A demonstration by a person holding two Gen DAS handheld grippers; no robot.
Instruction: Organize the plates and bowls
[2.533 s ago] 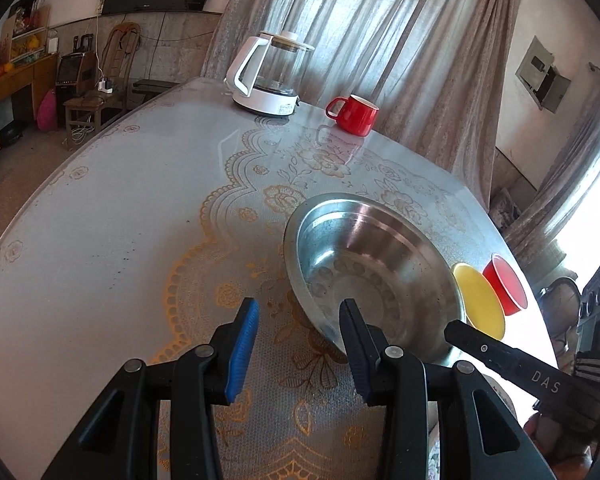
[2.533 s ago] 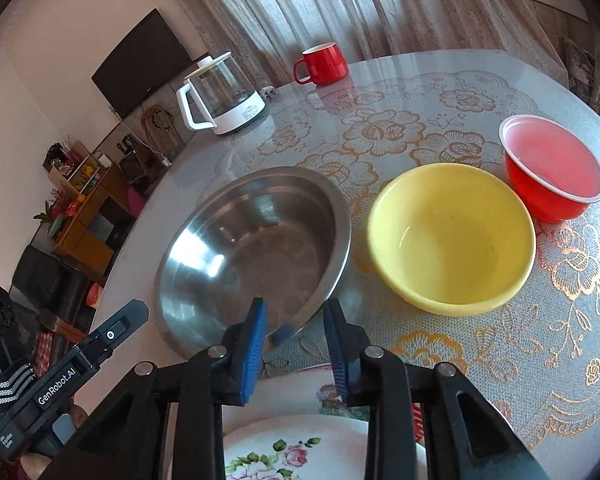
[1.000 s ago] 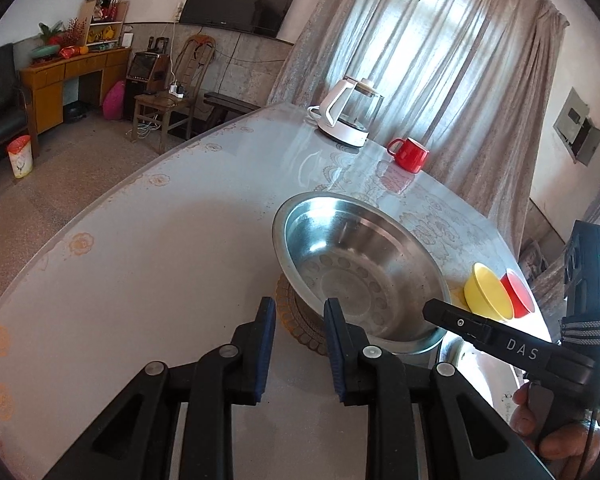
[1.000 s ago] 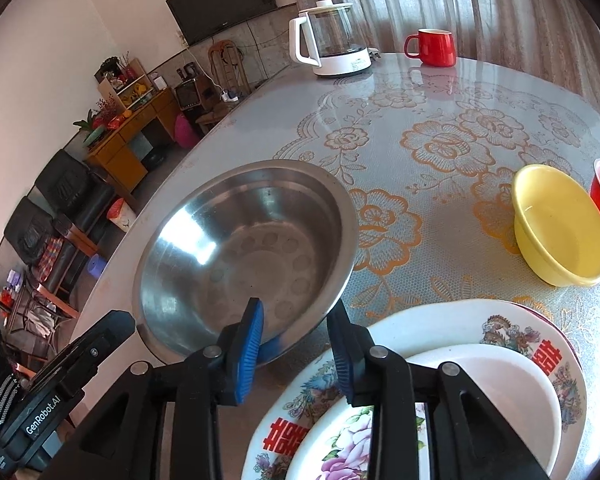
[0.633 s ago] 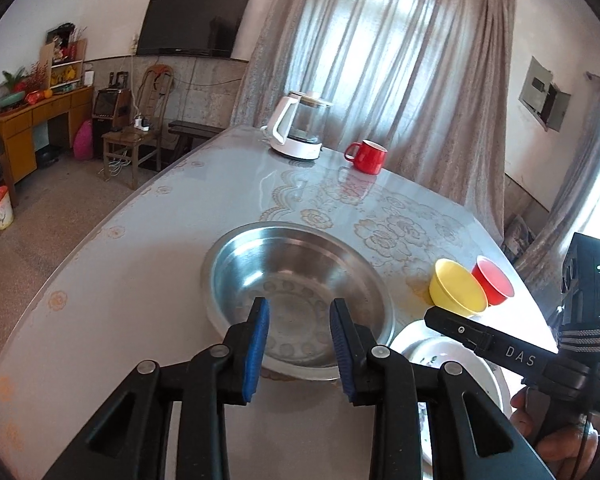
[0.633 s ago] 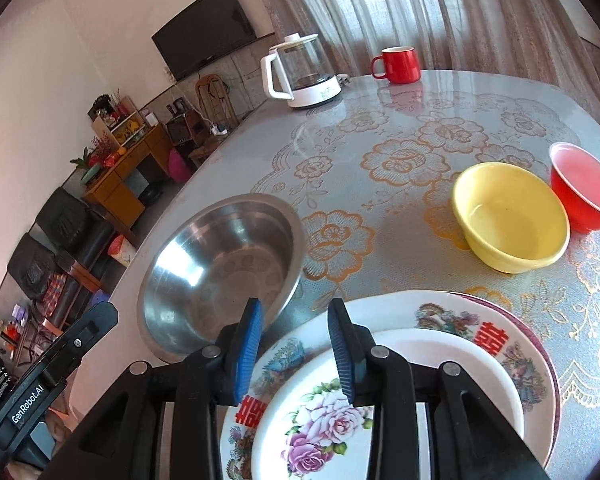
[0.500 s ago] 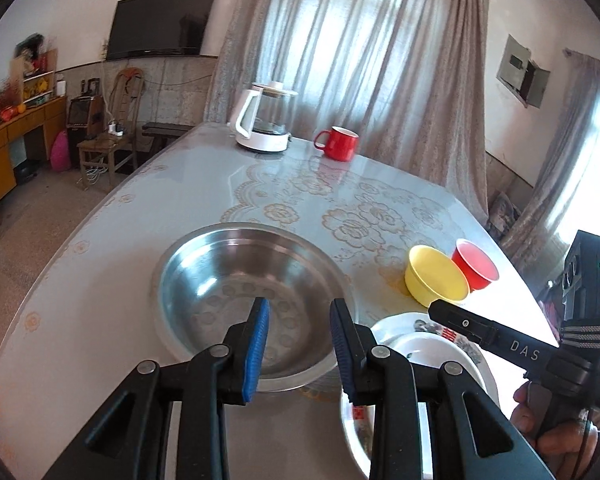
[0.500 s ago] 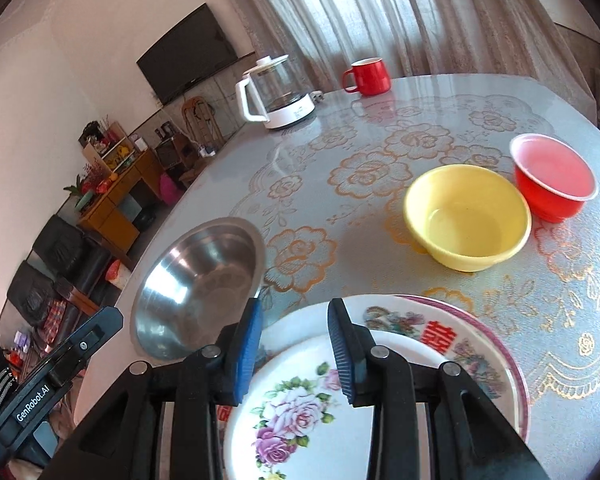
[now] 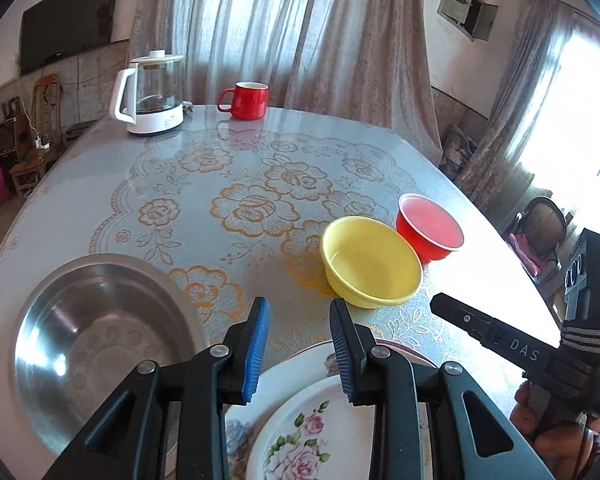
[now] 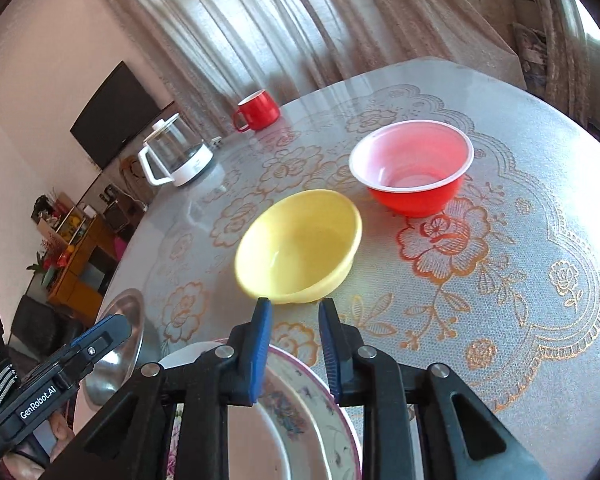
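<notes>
A yellow bowl [image 9: 372, 264] and a red bowl [image 9: 430, 228] stand side by side on the table, just beyond my left gripper [image 9: 298, 320], which is open with nothing between its fingers. A wide steel bowl [image 9: 92, 344] lies to its left. Under it, a small floral plate [image 9: 300, 440] rests on a larger patterned plate [image 9: 324, 354]. My right gripper [image 10: 294, 312] hovers over the plates' [image 10: 296, 408] far rim, just short of the yellow bowl [image 10: 300, 244]. Its jaws are closing on nothing. The red bowl [image 10: 412, 168] sits further back right.
A glass kettle [image 9: 152, 92] and a red mug [image 9: 246, 100] stand at the far edge of the flower-patterned table [image 9: 220, 168]. Curtains hang behind it. The table edge curves close on the right, and a hand holds the right gripper's body [image 9: 500, 344] there.
Both grippers have swung right, away from the steel bowl and toward the yellow and red bowls. The stacked plates now lie beneath them. The right jaws have narrowed.
</notes>
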